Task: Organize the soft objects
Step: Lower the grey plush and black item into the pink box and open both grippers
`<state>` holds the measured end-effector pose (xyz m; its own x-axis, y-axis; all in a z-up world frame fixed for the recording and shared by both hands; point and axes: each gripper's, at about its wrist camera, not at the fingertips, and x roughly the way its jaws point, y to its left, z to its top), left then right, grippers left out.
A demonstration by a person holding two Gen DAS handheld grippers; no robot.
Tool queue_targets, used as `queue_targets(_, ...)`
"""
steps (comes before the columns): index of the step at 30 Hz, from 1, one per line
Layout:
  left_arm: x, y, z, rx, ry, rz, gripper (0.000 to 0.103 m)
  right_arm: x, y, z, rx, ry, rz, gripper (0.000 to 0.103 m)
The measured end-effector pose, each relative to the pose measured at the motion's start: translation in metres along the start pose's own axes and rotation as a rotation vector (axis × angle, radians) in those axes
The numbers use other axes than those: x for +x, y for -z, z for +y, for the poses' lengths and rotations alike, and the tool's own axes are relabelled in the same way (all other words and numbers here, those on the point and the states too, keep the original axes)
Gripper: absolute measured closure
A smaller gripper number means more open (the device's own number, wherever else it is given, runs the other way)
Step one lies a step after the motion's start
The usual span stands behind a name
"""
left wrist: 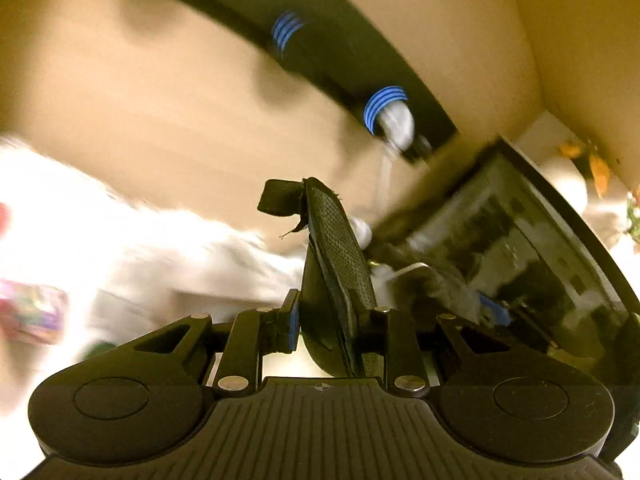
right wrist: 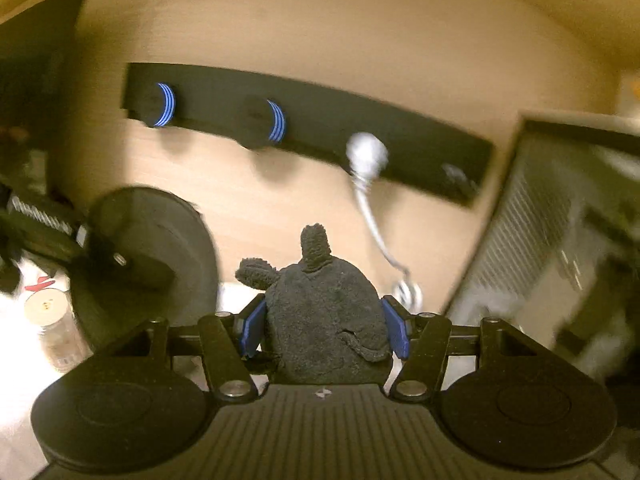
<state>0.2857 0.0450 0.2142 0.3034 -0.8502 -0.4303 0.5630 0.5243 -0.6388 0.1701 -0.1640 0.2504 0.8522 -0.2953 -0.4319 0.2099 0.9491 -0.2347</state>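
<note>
My left gripper is shut on a black mesh-textured soft piece, held upright edge-on, with a folded strap end at its top. My right gripper is shut on a dark grey fuzzy fabric item, bunched between the blue pads, with a tab sticking up. Both are held up in front of a black wall rack with blue-ringed pegs. The other gripper's black body shows at the left of the right wrist view.
A white plug with a cable hangs from the rack on a beige wall. A black-framed glass pane stands at right. A white surface with a colourful packet lies at left, and a clear jar.
</note>
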Motion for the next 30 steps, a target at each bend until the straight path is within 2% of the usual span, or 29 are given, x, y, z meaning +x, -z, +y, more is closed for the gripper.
queue_targets(2, 0.028, 0.005, -0.009, -0.007, 0.045, 0.045, 0.077, -0.004, 0.007, -0.010, 0.030, 0.008, 0.011, 0.043)
queue_targets(4, 0.067, 0.008, -0.012, 0.009, 0.033, 0.142, 0.077, -0.019, 0.015, -0.018, 0.062, 0.009, 0.025, 0.043)
queue_targets(6, 0.103, 0.019, -0.007, 0.030, -0.049, 0.252, 0.076, -0.013, 0.013, -0.031, 0.098, -0.005, 0.041, 0.043)
queue_targets(7, 0.120, 0.025, -0.003, 0.042, -0.098, 0.282, 0.077, -0.011, 0.015, -0.034, 0.120, -0.016, 0.050, 0.043)
queue_targets(9, 0.139, 0.041, 0.005, 0.087, -0.210, 0.311, 0.077, 0.001, 0.014, -0.038, 0.152, -0.039, 0.067, 0.043)
queue_targets(11, 0.149, 0.055, 0.006, 0.178, -0.291, 0.324, 0.077, 0.009, 0.019, -0.040, 0.182, -0.063, 0.100, 0.043)
queue_targets(13, 0.165, 0.064, -0.006, 0.266, -0.301, 0.328, 0.077, 0.023, 0.024, -0.039, 0.208, -0.076, 0.147, 0.043)
queue_targets(16, 0.159, 0.064, -0.013, 0.279, -0.165, 0.304, 0.076, 0.054, 0.033, -0.039, 0.292, -0.118, 0.235, 0.043)
queue_targets(17, 0.155, 0.061, -0.015, 0.268, -0.160, 0.282, 0.076, 0.062, 0.038, -0.039, 0.327, -0.142, 0.256, 0.043)
queue_targets(20, 0.130, 0.047, -0.014, 0.240, -0.189, 0.205, 0.076, 0.076, 0.046, -0.033, 0.387, -0.194, 0.279, 0.043)
queue_targets(23, 0.091, 0.032, -0.005, 0.217, -0.210, 0.132, 0.076, 0.087, 0.042, -0.022, 0.390, -0.238, 0.269, 0.039)
queue_targets(26, 0.049, 0.025, 0.008, 0.151, -0.264, 0.023, 0.076, 0.086, 0.030, -0.015, 0.372, -0.294, 0.220, 0.036)
queue_targets(28, 0.014, 0.028, 0.015, 0.127, -0.299, -0.051, 0.076, 0.078, 0.022, -0.011, 0.326, -0.320, 0.168, 0.025)
queue_targets(30, -0.016, 0.039, 0.023, 0.122, -0.338, -0.101, 0.076, 0.068, 0.016, -0.008, 0.283, -0.315, 0.128, 0.024)
